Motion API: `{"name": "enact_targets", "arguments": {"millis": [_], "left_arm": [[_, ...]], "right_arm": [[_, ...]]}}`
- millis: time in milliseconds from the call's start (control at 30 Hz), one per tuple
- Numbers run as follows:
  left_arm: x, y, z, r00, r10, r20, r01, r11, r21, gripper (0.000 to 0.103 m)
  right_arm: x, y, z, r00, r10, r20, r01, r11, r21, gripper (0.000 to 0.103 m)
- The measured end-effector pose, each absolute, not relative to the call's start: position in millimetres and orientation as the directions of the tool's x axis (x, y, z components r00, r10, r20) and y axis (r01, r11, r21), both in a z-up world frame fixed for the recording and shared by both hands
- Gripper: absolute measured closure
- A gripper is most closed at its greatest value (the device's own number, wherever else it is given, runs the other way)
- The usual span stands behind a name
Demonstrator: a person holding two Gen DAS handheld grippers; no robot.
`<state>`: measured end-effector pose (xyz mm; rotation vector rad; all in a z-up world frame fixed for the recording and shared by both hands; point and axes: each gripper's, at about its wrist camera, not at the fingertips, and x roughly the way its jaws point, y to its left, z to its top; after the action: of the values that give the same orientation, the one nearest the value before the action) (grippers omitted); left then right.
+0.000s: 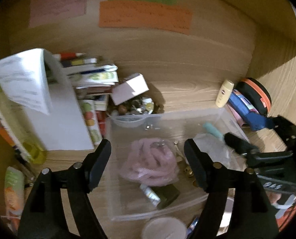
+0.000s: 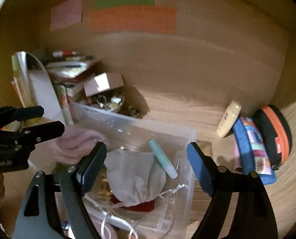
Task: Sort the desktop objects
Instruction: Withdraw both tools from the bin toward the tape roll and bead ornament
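Note:
A clear plastic bin stands on the wooden desk. In it lie a pink cloth pouch, a small white tube and a teal tube. My left gripper hangs open above the pink pouch, with nothing between its fingers. In the right wrist view, my right gripper with blue pads is open over the bin, above a pale drawstring pouch and the teal tube. The left gripper shows at the left there, and the right gripper at the right edge of the left wrist view.
Books and papers pile up at the back left, with a small box over a bowl of trinkets. A cream bottle, a blue pouch and a black-and-orange case sit at the right. Coloured notes hang on the back wall.

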<state>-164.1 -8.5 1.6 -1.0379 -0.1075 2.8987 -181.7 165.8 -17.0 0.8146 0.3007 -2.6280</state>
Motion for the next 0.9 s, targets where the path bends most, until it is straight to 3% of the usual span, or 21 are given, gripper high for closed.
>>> {"name": "enact_targets", "arguments": {"millis": [133, 467, 900], "left_arm": [[-142, -20, 8, -0.777, 0.086, -0.624, -0.028, -0.994, -0.102, 0.020], [-101, -25, -5, -0.756, 0.067, -0.651, -0.017, -0.996, -0.083, 0.017], [-42, -10, -42, -0.711, 0.110, -0.695, -0.061, -0.994, -0.095, 0.017]], "right_arm": [[-156, 173, 0, -0.792, -0.299, -0.532, 0.403, -0.911, -0.087, 0.015], [-109, 171, 10, -0.820, -0.313, -0.480, 0.409, -0.906, -0.108, 0.012], [-64, 200, -42, -0.744, -0.314, -0.589, 0.428, -0.902, -0.061, 0.012]]}}
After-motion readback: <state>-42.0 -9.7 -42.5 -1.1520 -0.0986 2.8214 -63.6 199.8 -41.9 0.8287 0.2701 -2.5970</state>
